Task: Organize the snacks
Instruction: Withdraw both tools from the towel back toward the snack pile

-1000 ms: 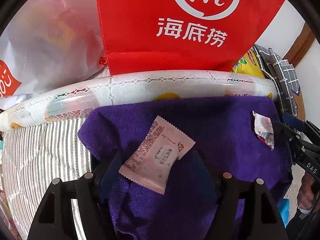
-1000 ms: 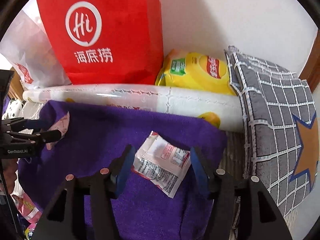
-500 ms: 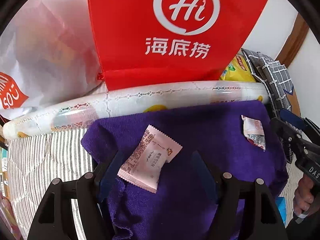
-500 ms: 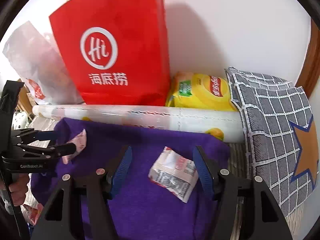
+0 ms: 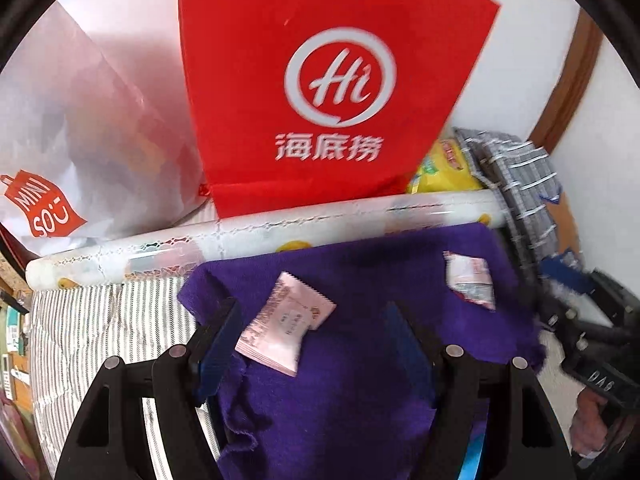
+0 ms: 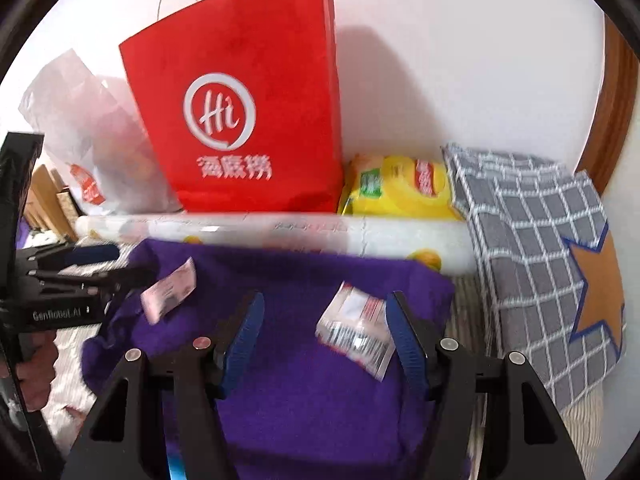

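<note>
- My left claw [image 5: 312,328] is spread wide and holds nothing. The pink packet [image 5: 286,324] lies flat on the purple towel [image 5: 360,380], just ahead of my left finger [image 5: 218,332] and nearer to it than to the other finger.
- Because the packet sits off-centre, I judge that closing from here may nudge it sideways instead of pinching it.
- The towel is soft and rumpled under that claw. If I dip too low, a finger could snag the cloth and lift it with the packet.
- My right claw [image 6: 324,332] is also spread and empty. The silver packet [image 6: 356,330] lies between its fingers, close against the right finger [image 6: 406,340].
- That packet looks thin and crinkly, so a shallow pinch may let it slide out.
- Beyond both claws lies a white roll [image 6: 360,236]; behind it stand the red bag [image 6: 240,112] and a yellow pack [image 6: 400,188]. Reaching too far could knock them.
</note>
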Tool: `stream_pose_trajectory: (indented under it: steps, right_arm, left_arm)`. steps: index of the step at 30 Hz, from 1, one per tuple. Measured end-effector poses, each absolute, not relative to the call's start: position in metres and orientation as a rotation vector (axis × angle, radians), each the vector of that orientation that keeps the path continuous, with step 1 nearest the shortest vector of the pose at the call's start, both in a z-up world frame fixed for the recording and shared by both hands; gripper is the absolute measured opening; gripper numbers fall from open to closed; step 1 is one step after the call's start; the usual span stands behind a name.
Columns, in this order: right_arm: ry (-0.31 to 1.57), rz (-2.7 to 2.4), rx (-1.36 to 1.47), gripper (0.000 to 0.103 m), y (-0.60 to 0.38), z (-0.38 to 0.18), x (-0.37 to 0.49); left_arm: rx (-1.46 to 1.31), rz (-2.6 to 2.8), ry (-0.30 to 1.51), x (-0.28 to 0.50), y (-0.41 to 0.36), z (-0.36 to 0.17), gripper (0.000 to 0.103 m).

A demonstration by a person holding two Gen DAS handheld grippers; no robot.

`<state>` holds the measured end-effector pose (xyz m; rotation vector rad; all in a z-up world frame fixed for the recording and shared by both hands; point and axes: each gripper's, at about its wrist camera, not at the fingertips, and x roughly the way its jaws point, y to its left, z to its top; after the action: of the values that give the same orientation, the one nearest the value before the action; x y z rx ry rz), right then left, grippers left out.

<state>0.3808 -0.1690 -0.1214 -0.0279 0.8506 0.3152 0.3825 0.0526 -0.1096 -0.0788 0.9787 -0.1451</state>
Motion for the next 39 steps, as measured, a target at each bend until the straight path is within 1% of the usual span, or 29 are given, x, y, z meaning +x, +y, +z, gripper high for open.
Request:
stream_pose_trajectory:
  steps: [12,17,23,30,34,39]
  right_arm:
    - [0.848,0.277,0.021,0.063,-0.193,-0.105,0.301]
    - [0.868,0.247,0.039,0.065,-0.206,-0.107,0.269]
    - [0.890,0.230,0.068,0.066,-0.220,-0.119,0.224]
    - [0.932,0.225,0.042,0.066,-0.226,-0.138,0.192]
    - [0.974,0.248,0.080,0.066,-0.230,-0.155,0.177]
    - [1.013,0.247,0.097,0.057,-0.230,-0.173,0.162]
  left_arm:
    - [-0.082,-0.167,0.951,0.313,0.048,-0.068,0.073]
    - [-0.072,-0.147,0.925,0.277,0.046,-0.056,0.077]
    - [-0.062,-0.141,0.907,0.240,0.042,-0.049,0.077]
    - [-0.040,-0.130,0.900,0.212,0.038,-0.051,0.077]
    - [-0.052,-0.113,0.901,0.201,0.044,-0.055,0.077]
    - [-0.060,-0.091,0.910,0.186,0.055,-0.063,0.077]
